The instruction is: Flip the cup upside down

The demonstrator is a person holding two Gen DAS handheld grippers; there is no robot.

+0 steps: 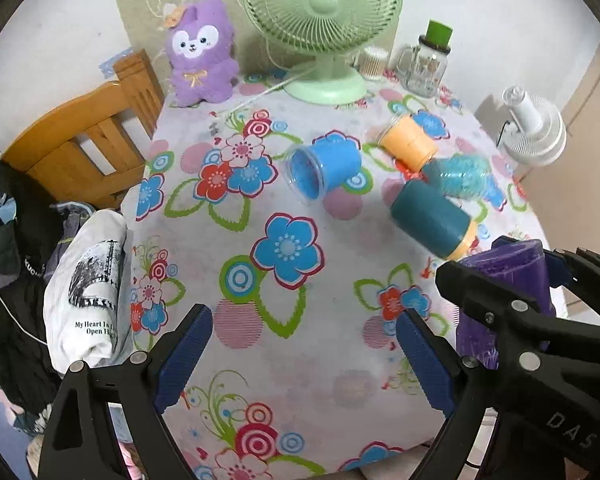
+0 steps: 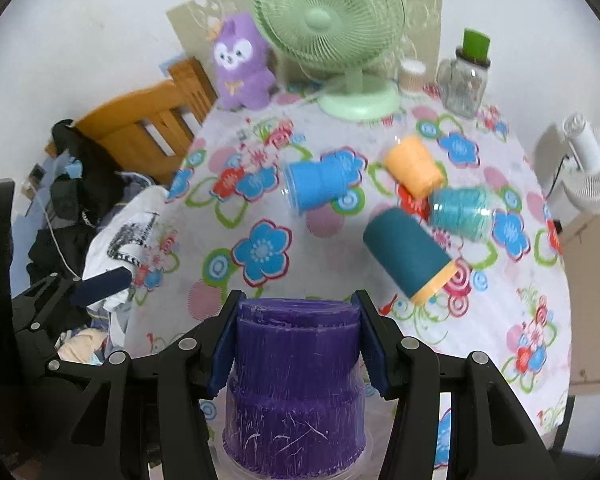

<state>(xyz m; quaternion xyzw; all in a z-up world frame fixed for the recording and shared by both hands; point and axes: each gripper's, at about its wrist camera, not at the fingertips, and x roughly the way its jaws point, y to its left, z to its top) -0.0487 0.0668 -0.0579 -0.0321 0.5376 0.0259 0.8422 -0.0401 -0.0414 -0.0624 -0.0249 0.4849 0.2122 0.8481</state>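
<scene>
My right gripper is shut on a purple cup, which stands upside down with its wide rim low, near the table's front edge. It also shows in the left wrist view, held in the right gripper. My left gripper is open and empty over the front of the table. A blue cup, an orange cup, a teal glitter cup and a dark teal cup lie on their sides.
The table has a floral cloth. A green fan, a purple plush and a glass jar stand at the back. A wooden chair with clothes is left. A white fan is right.
</scene>
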